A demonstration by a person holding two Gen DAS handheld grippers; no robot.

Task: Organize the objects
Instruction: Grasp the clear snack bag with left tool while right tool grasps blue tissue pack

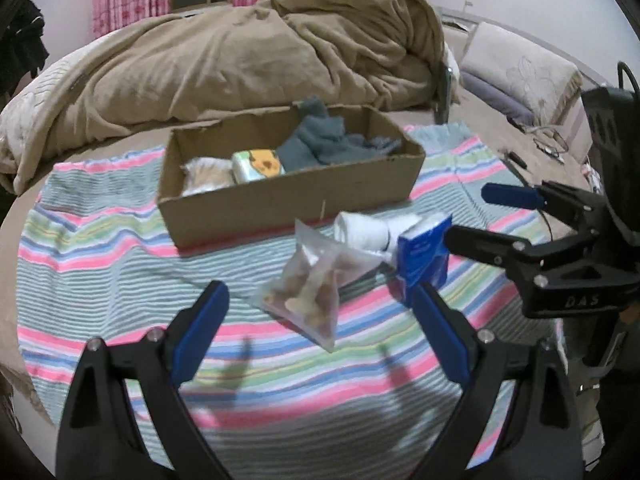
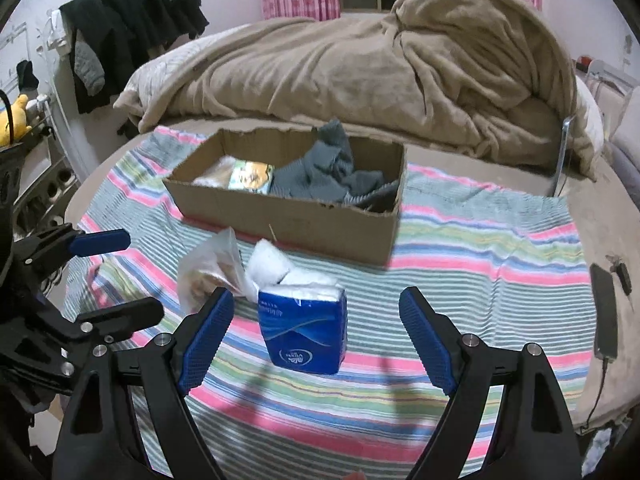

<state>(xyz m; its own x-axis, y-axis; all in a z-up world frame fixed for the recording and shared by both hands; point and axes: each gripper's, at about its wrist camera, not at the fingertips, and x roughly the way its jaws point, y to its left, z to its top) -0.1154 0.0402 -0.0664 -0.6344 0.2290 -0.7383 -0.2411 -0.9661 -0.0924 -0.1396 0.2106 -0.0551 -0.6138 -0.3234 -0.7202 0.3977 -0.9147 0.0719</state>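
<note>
Left wrist view: the left gripper (image 1: 320, 334) points forward and downward over a striped towel (image 1: 100, 280) spread on a bed. Its jaws stand wide and hold nothing; the blue pads (image 1: 200, 330) flank bare towel. A clear bag of snacks (image 1: 310, 288) lies just ahead, between the two fingertips and slightly beyond them, untouched. A blue tissue pack (image 1: 424, 256) stands ahead of the right-hand pad, just beside its tip; contact cannot be determined. A white roll (image 1: 362, 230) lies behind the bag and the pack. Further ahead, a cardboard box (image 1: 280, 200) sits across the towel with its near wall facing the tongs. It contains a grey cloth (image 1: 324, 140), a yellow-printed packet (image 1: 258, 164) and a pale bag (image 1: 206, 178). The right gripper (image 1: 476, 216) enters from the right edge, jaws spread.

Right wrist view: the right gripper (image 2: 316, 316) also tilts forward and down, jaws wide and empty. The blue tissue pack (image 2: 306, 332) stands upright between the pads, nearer the left-hand pad, with clear towel between it and the right-hand pad. The snack bag (image 2: 212, 268) and white roll (image 2: 272, 264) lie just beyond the left-hand fingertip. The box (image 2: 288, 220) lies ahead, well apart from the fingertips. The left gripper (image 2: 120, 276) shows at the left edge, jaws apart.

Clearance: open towel (image 2: 480, 272) extends to the right of the right gripper up to a dark phone (image 2: 604, 312) near the bed edge. A heaped tan blanket (image 2: 360, 68) bounds the area behind the box.
</note>
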